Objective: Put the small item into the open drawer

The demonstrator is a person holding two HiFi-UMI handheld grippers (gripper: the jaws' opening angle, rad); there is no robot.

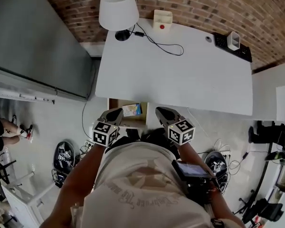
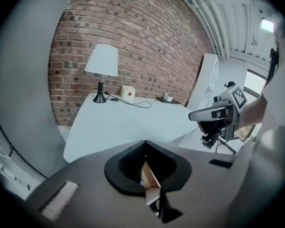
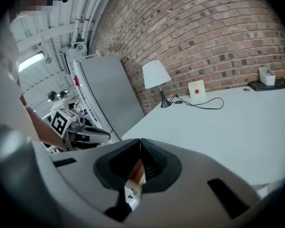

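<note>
Two tools are hanging just short of the white surface's (image 1: 180,75) near edge, and we are holding both with nothing in them. The left tool (image 1: 115,113) is showing its jaws pressed together on air. The right tool (image 1: 162,111) is showing the same, its tips meeting with only a sliver of wood showing past them. The small item (image 1: 132,109), a little box with blue print, is lying inside the open drawer (image 1: 115,102) under that edge, so we are judging the placing as done. It is sitting between the two tools and slightly ahead of them, nearer the left one, with its long side running across from left to right. Both tools are pointing forward and down over the drawer's front. We are guessing that any further move is turning on the drawer itself, and the left hand is looking better placed for it.
</note>
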